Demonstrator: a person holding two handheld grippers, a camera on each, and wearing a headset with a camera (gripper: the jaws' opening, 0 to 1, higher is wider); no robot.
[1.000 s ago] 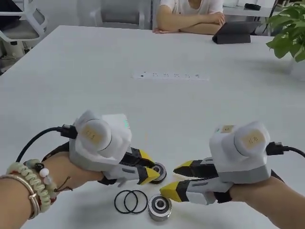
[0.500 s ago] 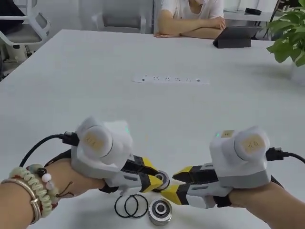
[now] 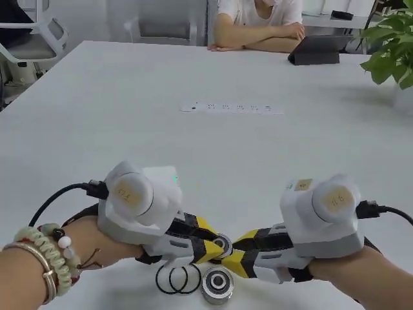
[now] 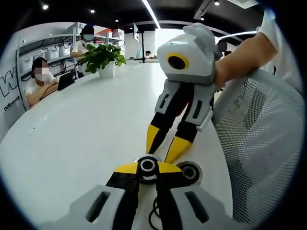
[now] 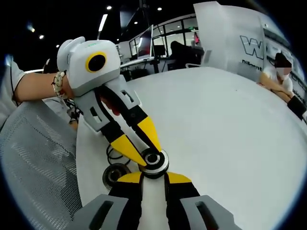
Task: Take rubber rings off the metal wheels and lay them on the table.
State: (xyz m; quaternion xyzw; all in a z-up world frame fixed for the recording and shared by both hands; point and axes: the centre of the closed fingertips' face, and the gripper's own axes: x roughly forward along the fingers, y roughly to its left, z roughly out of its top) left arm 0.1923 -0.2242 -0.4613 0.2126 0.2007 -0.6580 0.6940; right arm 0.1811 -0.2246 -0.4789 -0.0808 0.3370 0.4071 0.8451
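White matte table [image 3: 129,97] in an open office with a dark ceiling and strip lights. Far side, left to right: office chair [image 3: 32,39], power strip [image 3: 231,108] flat mid-table, a person [image 3: 258,26] seated with arms folded, dark tablet [image 3: 314,48] propped up, leafy plant [image 3: 390,42] at the right edge. Near edge, same order: left gripper [image 3: 211,248] is pinching a metal wheel [image 3: 223,244] between its yellow tips. Two black rubber rings [image 3: 177,278] lie flat and overlapping on the table just under those tips. A second wheel [image 3: 216,284] rests on the table just right of the rings. Right gripper [image 3: 236,256] points in from the right, jaws part-spread with tips at the held wheel's rim (can't tell if they actually clamp it). Writing: a big "W" on a wall panel [image 5: 253,45] in the right gripper view, with the line under it too small to read. Stickers [image 3: 124,188] on both gripper caps are unreadable.
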